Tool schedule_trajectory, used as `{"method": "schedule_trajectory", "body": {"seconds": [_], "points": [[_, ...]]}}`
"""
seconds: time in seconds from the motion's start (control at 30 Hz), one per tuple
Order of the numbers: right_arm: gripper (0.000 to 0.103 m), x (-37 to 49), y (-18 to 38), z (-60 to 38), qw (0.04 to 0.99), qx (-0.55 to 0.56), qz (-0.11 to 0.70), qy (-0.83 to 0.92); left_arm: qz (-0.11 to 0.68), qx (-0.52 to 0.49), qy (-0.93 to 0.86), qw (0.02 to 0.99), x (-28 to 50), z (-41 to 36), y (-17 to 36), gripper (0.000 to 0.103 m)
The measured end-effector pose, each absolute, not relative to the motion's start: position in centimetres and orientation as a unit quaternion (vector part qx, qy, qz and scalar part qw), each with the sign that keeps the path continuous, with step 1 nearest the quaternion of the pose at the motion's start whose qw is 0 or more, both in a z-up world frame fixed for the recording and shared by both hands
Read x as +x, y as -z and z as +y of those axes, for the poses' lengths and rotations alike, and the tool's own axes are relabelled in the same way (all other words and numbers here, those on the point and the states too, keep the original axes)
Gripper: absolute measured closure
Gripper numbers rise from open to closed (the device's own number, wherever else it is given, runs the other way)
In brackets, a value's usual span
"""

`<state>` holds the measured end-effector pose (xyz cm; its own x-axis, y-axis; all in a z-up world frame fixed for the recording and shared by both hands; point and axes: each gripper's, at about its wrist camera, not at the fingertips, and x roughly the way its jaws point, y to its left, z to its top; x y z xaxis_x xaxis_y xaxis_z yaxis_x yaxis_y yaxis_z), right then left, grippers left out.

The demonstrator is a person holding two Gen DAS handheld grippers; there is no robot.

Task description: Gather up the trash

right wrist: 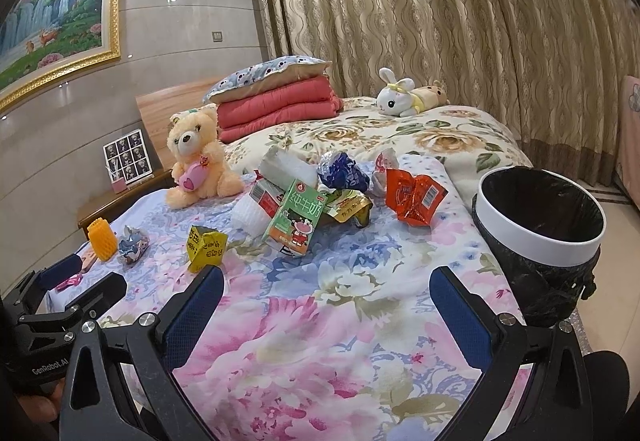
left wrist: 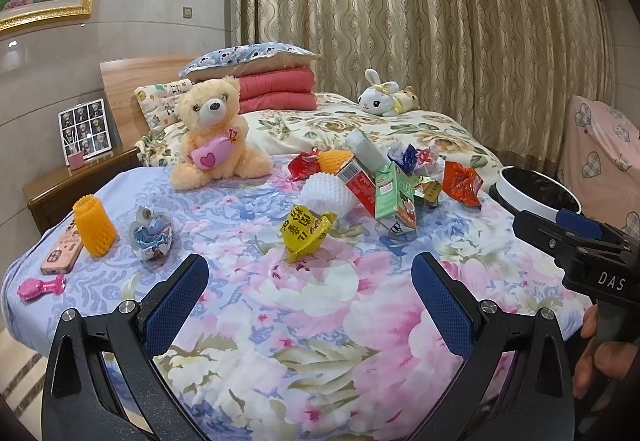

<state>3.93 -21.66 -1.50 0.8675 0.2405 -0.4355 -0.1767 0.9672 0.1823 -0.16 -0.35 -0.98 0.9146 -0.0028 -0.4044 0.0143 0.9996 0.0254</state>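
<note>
Hovering low over the foot of a bed [left wrist: 320,321], the left hand-held gripper [left wrist: 310,293] has its two blue-padded fingers spread wide apart with nothing between them. The right hand-held gripper [right wrist: 326,307] is held beside it, its jaws equally wide and empty, above the same pink and blue flowered bedspread.

Just beyond the left fingers lies a crumpled yellow wrapper [left wrist: 307,231]. Further left sit a blue and silver crumpled wrapper [left wrist: 152,237] and an upright orange foam net sleeve [left wrist: 96,225], which is beside a pink phone [left wrist: 62,251] and a pink toy comb [left wrist: 40,287].

Near the middle of the bed is a loose heap of trash: a green milk carton [right wrist: 296,221] leaning against a red and white carton [left wrist: 358,183], a white foam net [left wrist: 326,195], a blue wrapper [right wrist: 344,171], a gold packet [right wrist: 348,207] and a red-orange snack bag [right wrist: 414,197] off to the right.

A white-rimmed trash bin [right wrist: 540,237] lined with a black bag stands at the right edge of the bed, close to the right gripper.

Behind the heap a peach teddy bear [left wrist: 216,133] sits upright holding a pink heart cushion. A white plush rabbit [left wrist: 380,97] lies further back, with folded red quilts [left wrist: 276,89] and a pillow by the headboard. Patterned gold curtains [left wrist: 440,21] hang behind.
</note>
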Motion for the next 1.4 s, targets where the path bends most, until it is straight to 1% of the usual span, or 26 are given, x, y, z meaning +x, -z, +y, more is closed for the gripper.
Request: {"method": "schedule_trajectory", "body": {"seconds": [0.33, 0.87, 1.07, 1.17, 1.23, 1.4], "points": [[0.000, 4.8, 2.1, -21.6, 0.956, 0.083, 0.255, -0.119, 0.230, 0.006, 0.007, 0.973, 0.9, 0.1, 1.9, 0.000], [0.000, 8.8, 3.2, -21.0, 0.933, 0.118, 0.307, -0.145, 0.268, -0.001, 0.012, 0.963, 4.6, 1.4, 3.5, 0.000], [0.000, 10.9, 3.8, -20.4, 0.925, 0.127, 0.325, -0.152, 0.283, -0.009, 0.017, 0.959, 6.9, 2.0, 3.8, 0.005], [0.000, 12.1, 4.1, -19.9, 0.921, 0.131, 0.333, -0.154, 0.295, -0.011, 0.015, 0.955, 8.2, 2.3, 4.0, 0.010], [0.001, 13.1, 4.2, -19.5, 0.918, 0.136, 0.338, -0.156, 0.304, -0.012, 0.014, 0.952, 9.3, 2.5, 4.1, 0.013], [0.005, 15.9, 4.8, -18.8, 0.907, 0.144, 0.361, -0.164, 0.324, -0.006, 0.017, 0.946, 11.4, 2.5, 4.4, 0.014]]}}
